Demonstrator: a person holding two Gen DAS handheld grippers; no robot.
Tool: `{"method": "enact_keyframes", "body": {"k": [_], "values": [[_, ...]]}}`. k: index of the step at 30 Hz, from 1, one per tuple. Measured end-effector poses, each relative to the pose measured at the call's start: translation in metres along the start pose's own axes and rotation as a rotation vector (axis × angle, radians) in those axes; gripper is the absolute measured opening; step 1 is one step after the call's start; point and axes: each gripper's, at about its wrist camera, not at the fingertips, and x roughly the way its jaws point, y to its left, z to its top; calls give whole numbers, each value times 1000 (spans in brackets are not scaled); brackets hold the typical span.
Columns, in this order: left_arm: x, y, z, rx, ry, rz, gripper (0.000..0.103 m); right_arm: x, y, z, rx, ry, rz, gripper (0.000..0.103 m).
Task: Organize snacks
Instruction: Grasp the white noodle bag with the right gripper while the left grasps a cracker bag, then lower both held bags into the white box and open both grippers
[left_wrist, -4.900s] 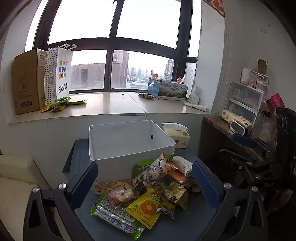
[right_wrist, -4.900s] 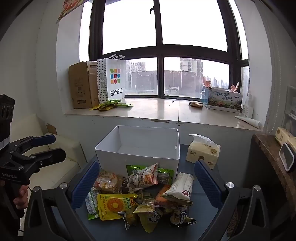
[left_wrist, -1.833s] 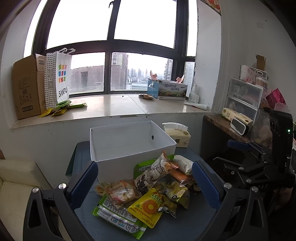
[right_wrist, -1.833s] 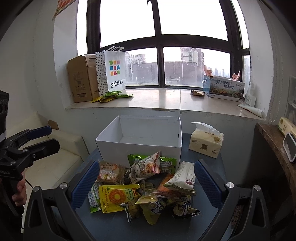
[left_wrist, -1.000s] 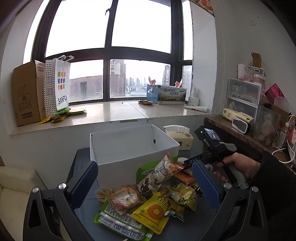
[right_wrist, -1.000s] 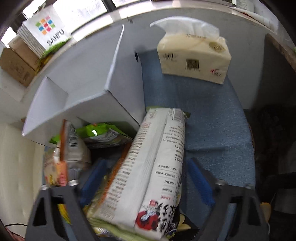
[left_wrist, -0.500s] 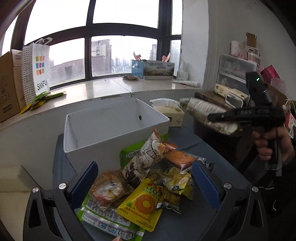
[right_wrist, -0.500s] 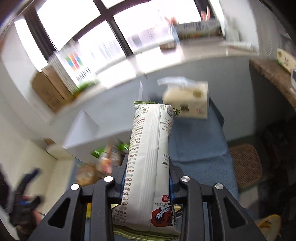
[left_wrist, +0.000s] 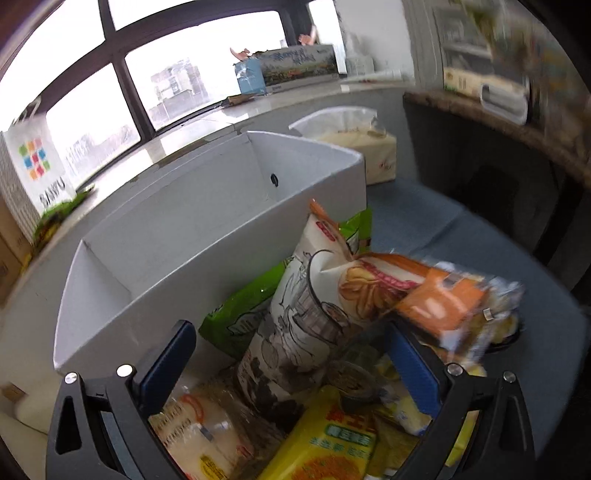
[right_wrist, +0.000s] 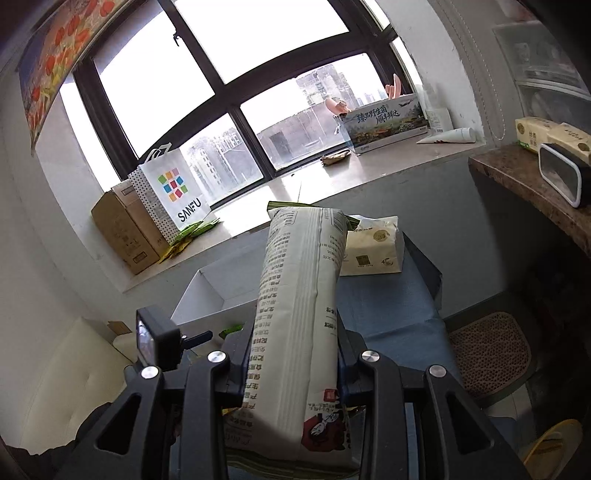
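Observation:
A pile of snack packets lies on the blue table (left_wrist: 461, 236) in front of an open white box (left_wrist: 184, 221). My left gripper (left_wrist: 291, 354) is open and low over the pile. A white bag with a drawn picture (left_wrist: 306, 317) stands between its blue pads without being pressed. An orange packet (left_wrist: 439, 306), a green packet (left_wrist: 240, 317) and a yellow packet (left_wrist: 332, 443) lie around it. My right gripper (right_wrist: 295, 354) is shut on a long white snack bag (right_wrist: 299, 295), held up above the table. The white box (right_wrist: 207, 291) lies beyond and below it.
A tissue pack (right_wrist: 373, 247) stands right of the box. The windowsill carries a cardboard box (right_wrist: 125, 232), a SANFU paper bag (right_wrist: 173, 195) and a printed tissue box (right_wrist: 384, 122). A dark counter (right_wrist: 524, 181) is at the right, a woven mat (right_wrist: 487, 350) on the floor, a pale sofa (right_wrist: 66, 369) at the left.
My right gripper closed on the long white bag and lifted it off the pile. My left gripper dropped down and forward to the pile and now straddles the white picture bag.

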Motion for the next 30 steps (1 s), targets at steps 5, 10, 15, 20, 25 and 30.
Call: {"method": "enact_keyframes", "body": {"k": [5,10,15,20,25,30], "values": [[16,-1,-2,-9,36,-30,43,-1,2,-3,-11,-27,-17,36],[-13,14,-14,-101,-62,-56,37,-1,6,-6,-29,-32,-10,36],[-65,46,-28,-266,-200,-111,37,3,13,-10,-51,-36,11,36],[-105,94,-31,-463,-322,-192,37,23,32,-15,-110,-17,15,36],[-123,150,-16,-601,-390,-276,37,61,66,-6,-196,13,29,36],[-114,199,15,-641,-385,-258,37,123,97,29,-260,55,37,36]]}}
